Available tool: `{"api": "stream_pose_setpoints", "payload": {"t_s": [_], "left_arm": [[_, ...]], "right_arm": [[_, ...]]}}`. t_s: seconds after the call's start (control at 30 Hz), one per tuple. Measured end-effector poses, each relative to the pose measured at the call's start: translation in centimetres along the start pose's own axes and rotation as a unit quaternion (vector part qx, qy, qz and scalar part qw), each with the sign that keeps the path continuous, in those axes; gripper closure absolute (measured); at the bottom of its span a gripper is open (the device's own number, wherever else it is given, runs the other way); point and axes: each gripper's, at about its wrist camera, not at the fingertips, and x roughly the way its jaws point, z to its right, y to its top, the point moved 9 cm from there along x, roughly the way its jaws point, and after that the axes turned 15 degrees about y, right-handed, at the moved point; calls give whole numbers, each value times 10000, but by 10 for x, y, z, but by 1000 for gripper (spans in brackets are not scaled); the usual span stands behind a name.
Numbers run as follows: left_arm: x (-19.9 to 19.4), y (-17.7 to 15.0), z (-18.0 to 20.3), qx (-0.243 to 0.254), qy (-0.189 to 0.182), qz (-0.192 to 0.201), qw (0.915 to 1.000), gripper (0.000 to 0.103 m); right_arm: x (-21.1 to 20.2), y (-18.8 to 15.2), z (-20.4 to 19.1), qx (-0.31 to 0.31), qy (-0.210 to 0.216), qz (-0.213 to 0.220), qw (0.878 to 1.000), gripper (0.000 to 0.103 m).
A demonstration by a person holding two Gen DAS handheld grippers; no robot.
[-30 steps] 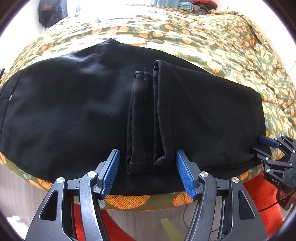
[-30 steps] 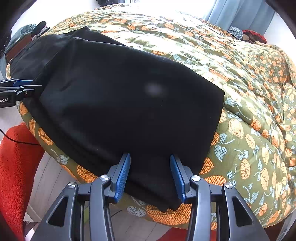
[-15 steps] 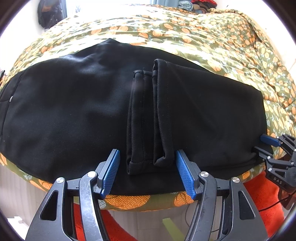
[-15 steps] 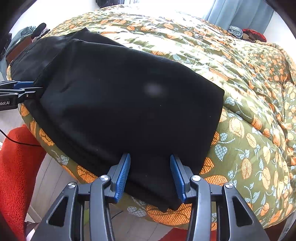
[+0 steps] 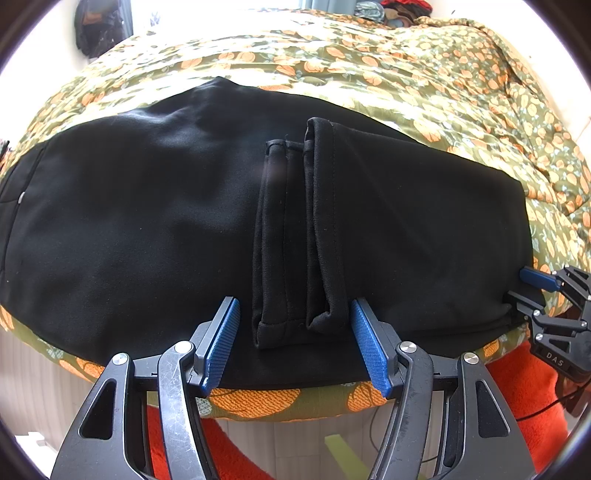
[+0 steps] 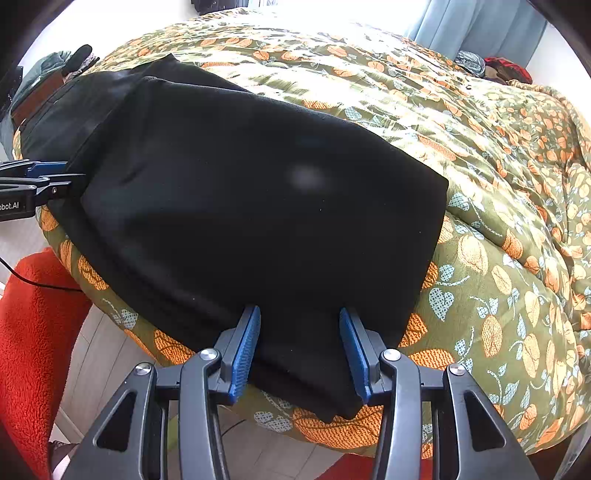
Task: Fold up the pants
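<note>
Nearest to us in the left wrist view, our left gripper (image 5: 295, 343) with its black frame and ribbed blue pads stands wide apart at the near edge of the bed, one finger (image 5: 221, 343) to each side of the two hemmed leg ends (image 5: 299, 317) of the black fabric pants (image 5: 147, 229). The pads are near the cuffs but we see no cloth pinched between them. In the right wrist view our right gripper (image 6: 299, 347), of the same black and blue build, is likewise spread wide, its fingers set over the near edge of the folded pants (image 6: 258, 206) close to the corner that droops over the side of the bed; the cloth lies between the pads, unclamped.

Below both grippers we see a fuzzy red-orange rug or cushion (image 6: 33, 350) and pale floor tiles (image 5: 48, 391).

The pants lie flat on the olive-green quilt with orange pumpkin and leaf print (image 6: 498, 229), along its near edge. The legs are folded back over the upper part, so the cuffs rest mid-garment, and the folded edge is on the right, where the other gripper's blue tip (image 5: 535, 278) shows just beside it.

Beyond the pants the quilt rises in rumpled folds. Farthest off we make out a pale blue curtain (image 6: 480, 26), a heap of red and grey clothes (image 6: 491, 68), and a dark bag hanging by the window (image 5: 99, 26).
</note>
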Motion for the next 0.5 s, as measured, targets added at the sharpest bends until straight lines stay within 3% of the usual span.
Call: {"api": "stream_pose_setpoints", "payload": {"t_s": [0.33,0.43,0.5], "left_arm": [[-3,0,0,10,-20,-35,10000,37],[-15,-1,-10,-151,-163,-261,9994,29],[-27,-2,-28,-343,-313,-235,9986,28]], "right_arm": [[0,0,0,5,5,6,10000,58],[0,1,1,63,59,3,10000,58],[1,1,2,80,85,-22,9999,58]]}}
